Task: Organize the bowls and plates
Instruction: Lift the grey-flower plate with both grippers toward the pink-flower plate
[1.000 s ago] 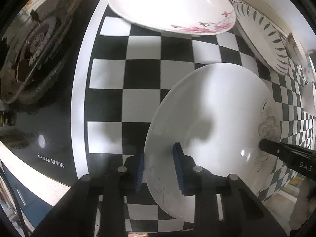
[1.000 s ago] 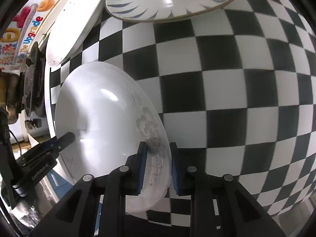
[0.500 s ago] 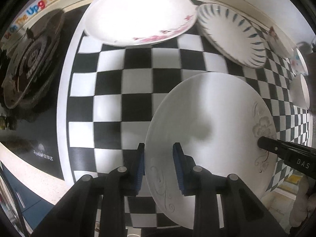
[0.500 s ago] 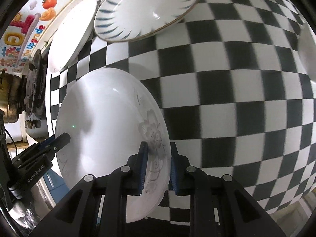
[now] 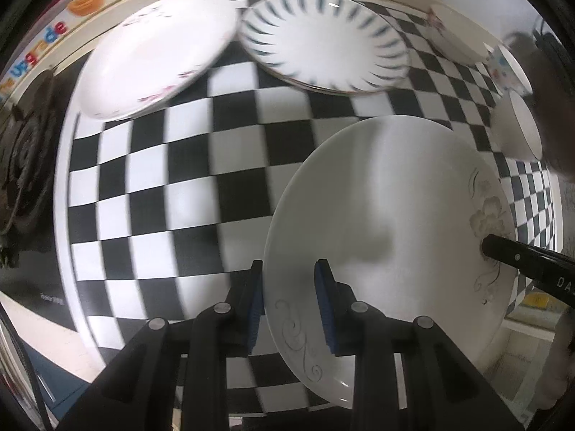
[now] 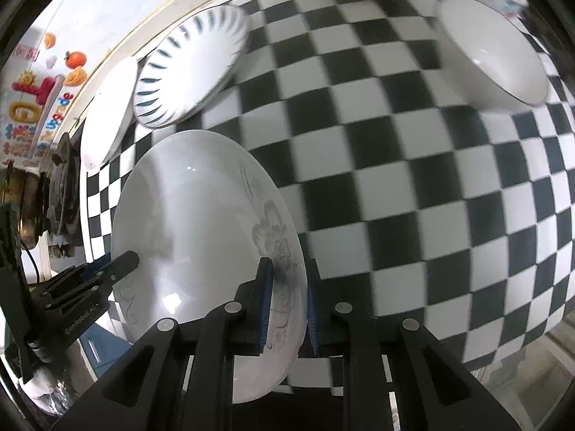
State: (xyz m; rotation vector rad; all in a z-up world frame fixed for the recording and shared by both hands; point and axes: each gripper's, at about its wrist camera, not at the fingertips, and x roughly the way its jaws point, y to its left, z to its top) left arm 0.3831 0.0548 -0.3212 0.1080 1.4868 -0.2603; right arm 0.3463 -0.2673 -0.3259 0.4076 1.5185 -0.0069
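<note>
White china with a faint grey flower on its edge, the big plate [image 5: 388, 215] hangs above the black-and-white checked tabletop [image 5: 172, 194], carried by both claws at once. In the left wrist view the left claw [image 5: 289, 301] sits at the bottom centre of the frame, its blue pads [image 5: 256, 305] closed narrowly over the plate's near rim beside a grey swirl pattern, while the right claw [image 5: 492, 246] reaches in from the right edge and bites the opposite rim by the flower. In the right wrist view the right claw [image 6: 287, 298] is at the bottom centre, its jaws having just been closing a little further with the flowered rim pinched between them; the plate [image 6: 194, 237] fills the lower left of that frame, tilted edge-on towards the camera, and the left claw [image 6: 127, 262] grips its far rim at the left. Resting on the tabletop at the top of the left wrist view are a plate with pink flowers [image 5: 154, 57] at upper left and, just beside it, a plate with dark blue stripes [image 5: 323, 46] at upper centre. A plain white bowl [image 6: 492, 57] stands at the upper right of the right wrist view, with more white dishes blurred behind it. A dark stove burner [image 5: 25, 165] lies at the left edge, past the checked cloth.
</note>
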